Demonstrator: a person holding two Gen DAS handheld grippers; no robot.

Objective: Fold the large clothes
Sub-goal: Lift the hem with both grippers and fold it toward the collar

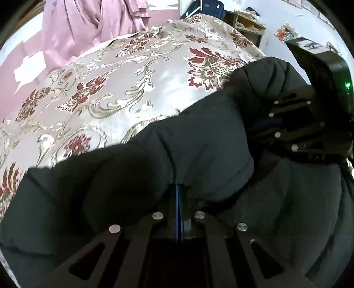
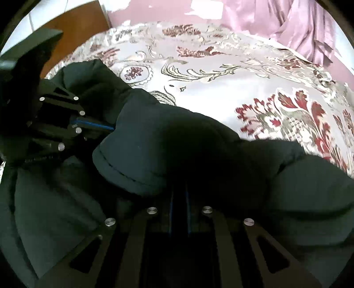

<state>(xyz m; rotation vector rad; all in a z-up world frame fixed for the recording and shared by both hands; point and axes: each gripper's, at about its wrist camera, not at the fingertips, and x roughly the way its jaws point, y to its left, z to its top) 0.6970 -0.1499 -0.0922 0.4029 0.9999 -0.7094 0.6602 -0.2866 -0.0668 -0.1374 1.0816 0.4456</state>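
A dark puffy jacket (image 1: 199, 150) lies on a floral bedspread (image 1: 124, 84). My left gripper (image 1: 179, 188) is shut on a fold of the jacket, its fingertips buried in the fabric. It also shows in the right wrist view (image 2: 110, 127) at the left, pinching the jacket edge. My right gripper (image 2: 179, 190) is shut on another fold of the jacket (image 2: 177, 144), tips hidden by cloth. It shows in the left wrist view (image 1: 261, 130) at the right. The two grippers are close together, holding a raised fold above the jacket body.
The bedspread (image 2: 221, 84) stretches away behind the jacket. Pink curtains (image 1: 88, 24) hang at the back. A wooden shelf (image 1: 247, 24) with a dark bag (image 1: 210, 8) stands beyond the bed's far corner. A brown wooden panel (image 2: 75, 28) is at the left.
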